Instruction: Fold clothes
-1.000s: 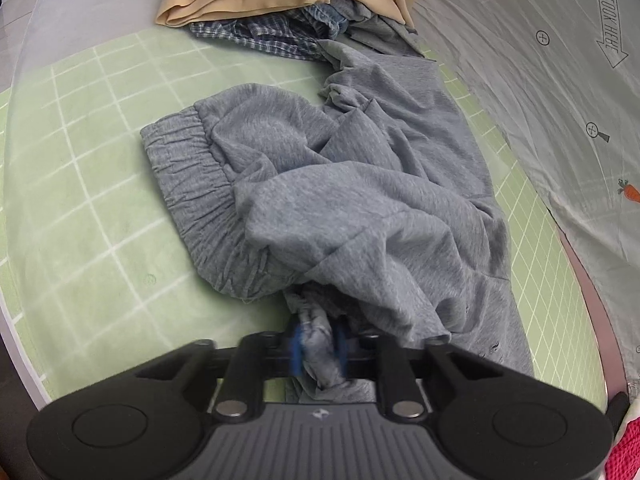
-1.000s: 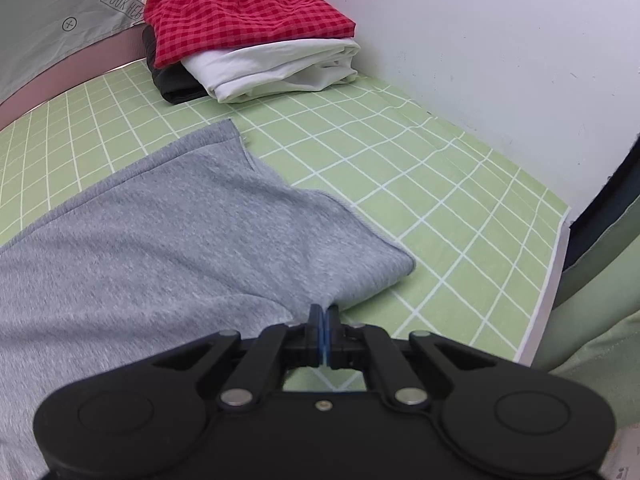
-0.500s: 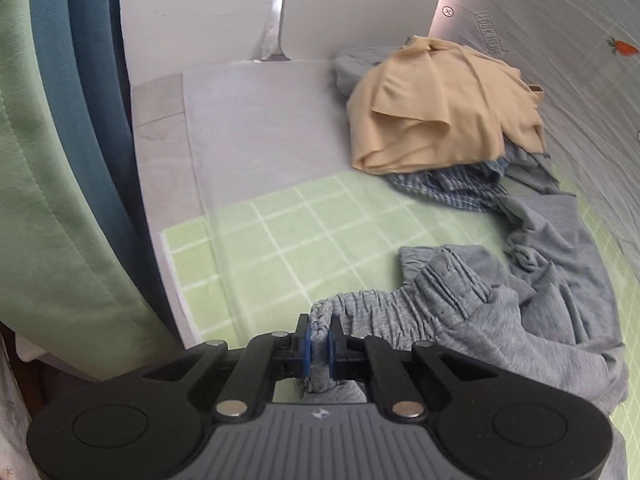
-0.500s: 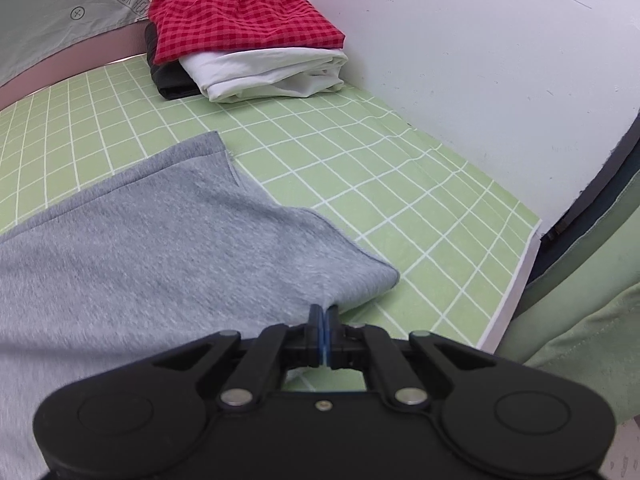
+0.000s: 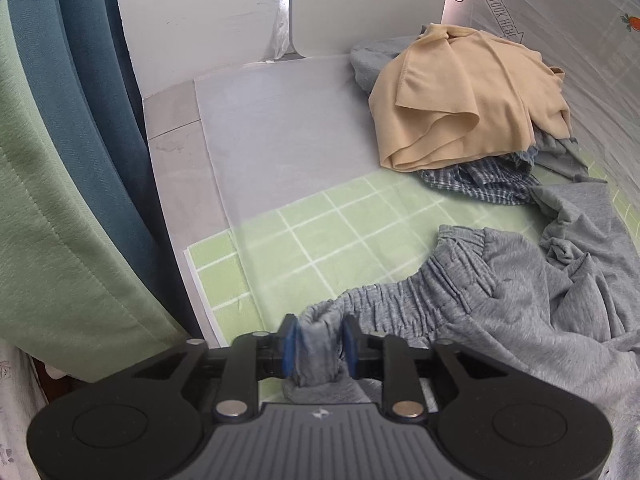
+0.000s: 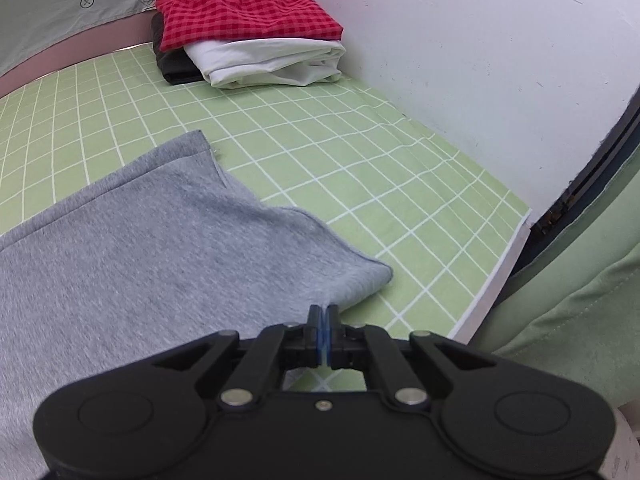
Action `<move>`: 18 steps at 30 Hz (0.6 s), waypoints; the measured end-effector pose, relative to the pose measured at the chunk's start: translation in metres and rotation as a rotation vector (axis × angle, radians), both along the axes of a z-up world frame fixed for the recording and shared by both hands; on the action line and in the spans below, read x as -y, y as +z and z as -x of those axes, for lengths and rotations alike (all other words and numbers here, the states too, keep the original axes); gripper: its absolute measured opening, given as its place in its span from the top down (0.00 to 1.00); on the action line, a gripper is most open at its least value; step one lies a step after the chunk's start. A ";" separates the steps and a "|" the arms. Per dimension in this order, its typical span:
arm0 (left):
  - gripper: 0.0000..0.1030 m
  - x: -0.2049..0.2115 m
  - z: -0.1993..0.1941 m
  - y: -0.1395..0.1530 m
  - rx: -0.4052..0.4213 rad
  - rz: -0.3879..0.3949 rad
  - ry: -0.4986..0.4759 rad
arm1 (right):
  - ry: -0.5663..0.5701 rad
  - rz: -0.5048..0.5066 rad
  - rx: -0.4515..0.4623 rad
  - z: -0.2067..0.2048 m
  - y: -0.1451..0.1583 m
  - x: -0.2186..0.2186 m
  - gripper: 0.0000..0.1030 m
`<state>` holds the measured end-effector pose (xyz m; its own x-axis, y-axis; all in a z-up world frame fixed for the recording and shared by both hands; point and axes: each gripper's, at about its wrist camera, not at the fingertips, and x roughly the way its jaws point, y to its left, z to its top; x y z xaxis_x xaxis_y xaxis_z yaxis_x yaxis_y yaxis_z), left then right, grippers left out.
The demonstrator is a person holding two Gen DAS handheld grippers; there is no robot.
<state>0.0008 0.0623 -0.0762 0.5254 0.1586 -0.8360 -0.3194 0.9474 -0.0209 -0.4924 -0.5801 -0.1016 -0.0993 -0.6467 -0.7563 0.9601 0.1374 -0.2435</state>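
Grey sweatpants (image 5: 520, 320) lie crumpled on the green grid mat (image 5: 320, 232), elastic waistband toward me. My left gripper (image 5: 318, 346) has its jaws parted, with a bunch of the waistband corner still between the blue pads. In the right wrist view the pants' leg (image 6: 160, 248) lies flat on the mat (image 6: 360, 152). My right gripper (image 6: 322, 330) is shut on the leg's hem near the mat's front edge.
A heap of unfolded clothes, tan (image 5: 468, 96) over blue plaid (image 5: 480, 180), lies at the back of the left view. A folded stack, red check (image 6: 244, 4) over white (image 6: 272, 60) and black, stands by the white wall. Green curtains hang at both mat ends.
My left gripper pulled the waistband corner toward the mat's left end, then its jaws opened around the cloth. My right gripper stayed shut on the hem and shifted slightly.
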 end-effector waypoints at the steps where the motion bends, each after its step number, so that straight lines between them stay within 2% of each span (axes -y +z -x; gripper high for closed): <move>1: 0.45 0.002 0.002 0.003 0.008 -0.004 -0.001 | -0.002 0.005 0.001 0.000 0.002 0.000 0.92; 2: 0.40 0.004 0.004 0.008 0.024 -0.009 -0.002 | -0.017 0.015 0.003 0.001 0.005 0.001 0.76; 3: 0.34 0.007 0.006 0.014 0.042 -0.015 -0.009 | -0.031 0.034 -0.002 0.000 0.009 0.003 0.56; 4: 0.28 0.010 0.008 0.021 0.061 -0.020 -0.017 | -0.035 0.059 -0.010 -0.002 0.014 0.004 0.48; 5: 0.25 0.013 0.010 0.027 0.079 -0.026 -0.025 | -0.038 0.085 -0.018 -0.003 0.019 0.005 0.35; 6: 0.20 0.018 0.009 0.032 0.090 -0.030 -0.040 | -0.033 0.101 -0.020 -0.007 0.023 0.007 0.27; 7: 0.18 0.023 0.009 0.036 0.100 -0.035 -0.056 | -0.028 0.117 -0.021 -0.011 0.027 0.009 0.25; 9: 0.16 0.032 0.007 0.046 0.122 -0.044 -0.087 | 0.002 0.134 -0.008 -0.024 0.034 0.014 0.11; 11: 0.15 0.041 0.000 0.048 0.116 -0.047 -0.124 | 0.033 0.147 0.000 -0.041 0.038 0.017 0.03; 18: 0.15 0.063 -0.038 0.031 0.026 -0.028 -0.202 | 0.185 0.102 0.112 -0.135 0.034 0.002 0.00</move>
<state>0.0387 -0.0004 -0.0453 0.5698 0.0709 -0.8187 -0.1230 0.9924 0.0004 -0.3577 -0.5822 -0.0675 0.1089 -0.7198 -0.6856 0.9425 0.2939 -0.1589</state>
